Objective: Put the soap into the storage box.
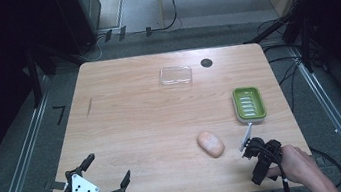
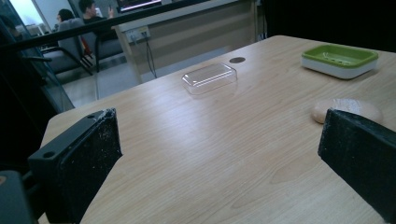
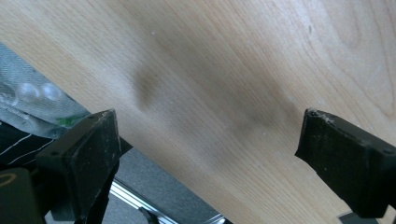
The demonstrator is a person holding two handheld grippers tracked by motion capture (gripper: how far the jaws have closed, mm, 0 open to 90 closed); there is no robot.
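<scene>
A peach soap bar [image 1: 210, 144] lies on the wooden table [image 1: 142, 125] at the front right. Behind it to the right stands a green soap dish [image 1: 249, 104] on a white base. A clear plastic lid [image 1: 175, 75] rests at the back middle. My left gripper [image 1: 108, 169] hovers at the front left corner, jaws wide open and empty. In the left gripper view my left gripper [image 2: 219, 126] looks across the table at the lid [image 2: 209, 77], the dish [image 2: 339, 59] and the soap [image 2: 348, 108]. My right gripper [image 1: 252, 149] points down at bare wood right of the soap, and my right gripper [image 3: 205, 126] stands open with nothing between its jaws.
A dark round hole [image 1: 206, 62] sits in the tabletop right of the lid. The table's front right edge [image 3: 154, 154] runs close under the right gripper, with floor and a metal rail below. Cables and dark stands surround the table.
</scene>
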